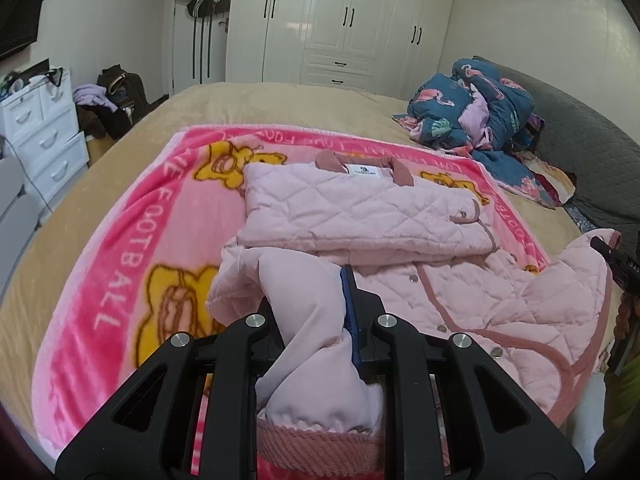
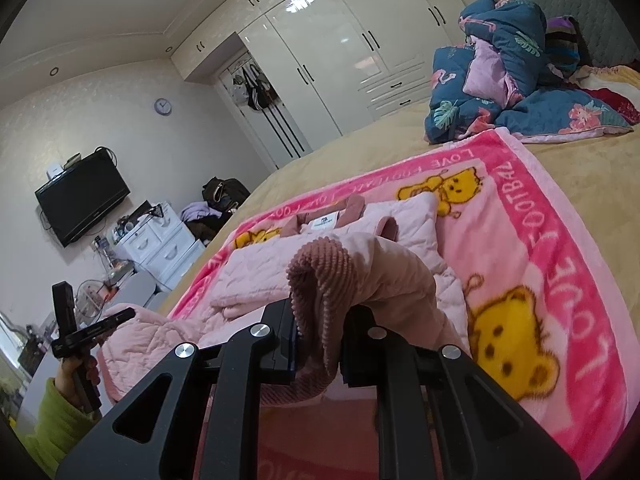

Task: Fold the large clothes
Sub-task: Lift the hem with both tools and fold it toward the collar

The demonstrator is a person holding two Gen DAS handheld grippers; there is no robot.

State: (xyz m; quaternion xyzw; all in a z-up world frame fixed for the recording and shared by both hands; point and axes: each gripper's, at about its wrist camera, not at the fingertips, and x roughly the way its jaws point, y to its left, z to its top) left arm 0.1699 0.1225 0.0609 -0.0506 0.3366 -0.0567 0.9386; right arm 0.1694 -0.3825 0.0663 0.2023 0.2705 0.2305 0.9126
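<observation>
A pink quilted jacket (image 1: 400, 216) lies partly folded on a pink cartoon blanket (image 1: 132, 240) on the bed; it also shows in the right wrist view (image 2: 256, 276). My left gripper (image 1: 316, 320) is shut on the jacket's lower hem, with pale lining (image 1: 308, 304) bunched between the fingers. My right gripper (image 2: 320, 336) is shut on the other hem corner, where dark pink ribbed trim (image 2: 320, 280) drapes over it. The right gripper appears at the right edge of the left wrist view (image 1: 616, 264). The left gripper appears at the left of the right wrist view (image 2: 80, 332).
A heap of blue floral bedding (image 1: 480, 108) sits at the head of the bed (image 1: 280, 100). White wardrobes (image 1: 340, 20) line the far wall. A white drawer unit (image 1: 40, 128) and a bag with clothes (image 1: 116, 100) stand left of the bed. A TV (image 2: 80, 200) hangs on the wall.
</observation>
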